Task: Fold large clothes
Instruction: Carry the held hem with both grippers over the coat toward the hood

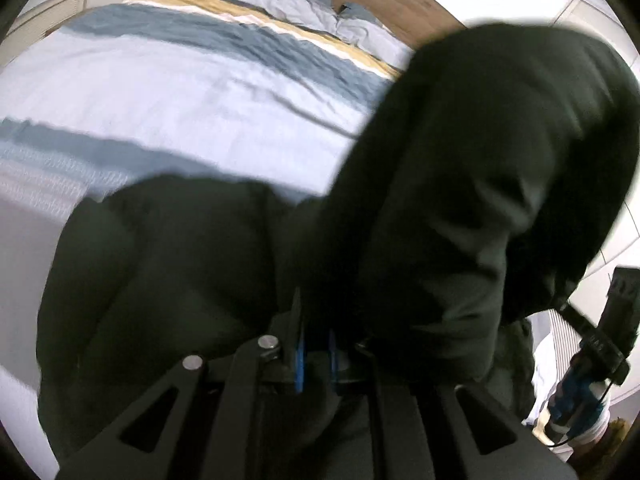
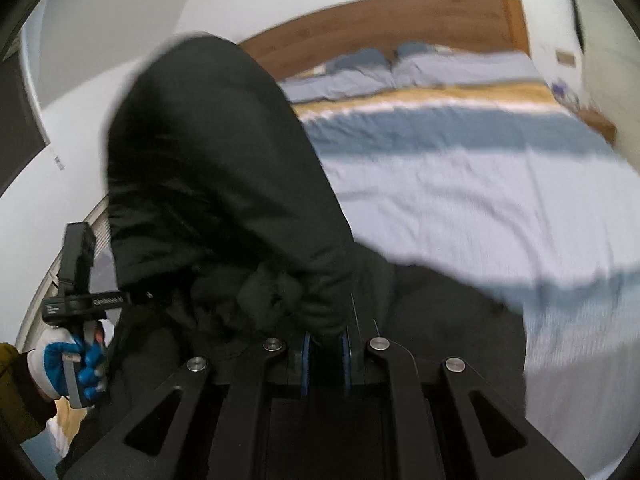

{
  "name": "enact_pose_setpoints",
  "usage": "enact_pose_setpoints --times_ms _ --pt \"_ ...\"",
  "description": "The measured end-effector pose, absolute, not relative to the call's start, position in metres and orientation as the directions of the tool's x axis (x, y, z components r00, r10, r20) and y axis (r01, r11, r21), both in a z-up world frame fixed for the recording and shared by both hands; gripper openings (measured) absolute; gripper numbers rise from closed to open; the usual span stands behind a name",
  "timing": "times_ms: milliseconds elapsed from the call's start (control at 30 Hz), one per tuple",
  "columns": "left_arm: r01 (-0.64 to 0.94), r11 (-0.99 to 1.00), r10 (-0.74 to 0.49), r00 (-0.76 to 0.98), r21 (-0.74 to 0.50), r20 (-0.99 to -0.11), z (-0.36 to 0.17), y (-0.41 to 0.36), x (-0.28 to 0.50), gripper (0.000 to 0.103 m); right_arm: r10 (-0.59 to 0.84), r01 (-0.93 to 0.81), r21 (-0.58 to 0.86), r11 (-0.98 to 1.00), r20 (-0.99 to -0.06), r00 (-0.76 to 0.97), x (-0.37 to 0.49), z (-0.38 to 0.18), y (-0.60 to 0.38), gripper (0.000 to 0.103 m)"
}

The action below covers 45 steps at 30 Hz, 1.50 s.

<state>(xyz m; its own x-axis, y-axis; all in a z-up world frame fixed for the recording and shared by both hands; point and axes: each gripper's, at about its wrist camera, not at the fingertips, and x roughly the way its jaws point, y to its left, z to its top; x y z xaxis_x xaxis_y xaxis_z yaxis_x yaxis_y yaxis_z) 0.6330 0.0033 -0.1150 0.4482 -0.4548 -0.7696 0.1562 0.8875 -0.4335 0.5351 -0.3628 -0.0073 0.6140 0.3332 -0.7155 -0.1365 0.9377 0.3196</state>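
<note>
A large black padded jacket (image 1: pixel 460 200) hangs lifted above the bed and fills much of both views; its bulk also shows in the right wrist view as the jacket (image 2: pixel 224 184). My left gripper (image 1: pixel 316 356) is shut on a fold of the black fabric between its blue pads (image 1: pixel 299 364). My right gripper (image 2: pixel 326 356) is likewise shut on jacket fabric, which bunches over its blue pads (image 2: pixel 306 364). In the left wrist view the other gripper body (image 1: pixel 600 344) shows at the right edge, held by a gloved hand. The lower part of the jacket is hidden behind the gripper frames.
The bed's duvet (image 1: pixel 180 112) is pale blue with darker blue, white and yellow stripes, seen again as the duvet (image 2: pixel 460 184). Pillows (image 2: pixel 400 68) lie against a wooden headboard (image 2: pixel 380 20). A hand in a white-and-blue glove (image 2: pixel 68 364) holds the left gripper's handle. White walls surround the bed.
</note>
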Motion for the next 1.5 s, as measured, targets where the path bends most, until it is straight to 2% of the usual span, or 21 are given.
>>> enact_pose_setpoints --times_ms 133,233,300,367,467,633,733,833,900,967,1067,1167,1267,1500 --pt "0.115 0.899 -0.427 0.44 -0.422 -0.79 -0.126 0.011 0.616 0.01 0.302 -0.083 0.316 0.945 -0.75 0.588 0.51 -0.036 -0.367 0.013" --pt "0.087 0.91 -0.4 0.431 -0.404 -0.809 -0.13 0.019 0.6 0.01 0.292 -0.045 0.326 0.944 -0.766 0.573 0.502 -0.052 -0.372 0.02" --pt "0.074 0.915 -0.388 0.434 -0.397 -0.813 -0.128 0.026 0.586 0.01 0.29 -0.03 0.333 0.942 -0.769 0.57 0.495 -0.055 -0.376 0.022" --pt "0.063 0.917 -0.38 0.436 -0.393 -0.816 -0.123 0.033 0.577 0.01 0.284 -0.026 0.326 0.945 -0.778 0.56 0.486 -0.053 -0.377 0.034" --pt "0.044 0.933 -0.339 0.443 -0.358 -0.83 -0.113 0.038 0.557 0.01 0.277 -0.016 0.321 0.947 -0.79 0.547 0.467 -0.045 -0.382 0.045" --pt "0.044 0.945 -0.304 0.48 -0.324 -0.823 -0.074 0.039 0.547 0.01 0.254 0.005 0.304 0.953 -0.806 0.535 0.446 -0.019 -0.394 0.049" --pt "0.077 0.944 -0.312 0.515 -0.32 -0.798 -0.037 0.04 0.557 0.011 0.247 0.003 0.302 0.953 -0.787 0.565 0.451 0.011 -0.398 0.055" --pt "0.102 0.935 -0.338 0.546 -0.34 -0.766 -0.007 0.03 0.567 0.02 0.252 -0.018 0.302 0.953 -0.76 0.599 0.466 0.041 -0.391 0.059" --pt "0.124 0.93 -0.353 0.564 -0.346 -0.746 0.008 0.015 0.579 0.035 0.266 -0.042 0.307 0.951 -0.74 0.618 0.481 0.058 -0.382 0.06" --pt "0.15 0.927 -0.366 0.571 -0.345 -0.734 0.017 0.0 0.587 0.04 0.283 -0.069 0.309 0.948 -0.728 0.625 0.495 0.067 -0.369 0.064" --pt "0.195 0.917 -0.396 0.563 -0.349 -0.726 0.023 -0.025 0.599 0.042 0.314 -0.124 0.305 0.944 -0.717 0.622 0.517 0.075 -0.344 0.07" --pt "0.24 0.908 -0.419 0.55 -0.343 -0.723 0.02 -0.05 0.598 0.045 0.345 -0.186 0.293 0.938 -0.724 0.597 0.529 0.07 -0.315 0.073" --pt "0.29 0.912 -0.405 0.539 -0.289 -0.738 0.0 -0.073 0.59 0.048 0.351 -0.228 0.268 0.936 -0.746 0.565 0.527 0.054 -0.295 0.076" --pt "0.284 0.937 -0.32 0.471 -0.202 -0.822 -0.083 -0.073 0.553 0.048 0.288 -0.263 0.181 0.948 -0.839 0.461 0.496 -0.011 -0.28 0.076"
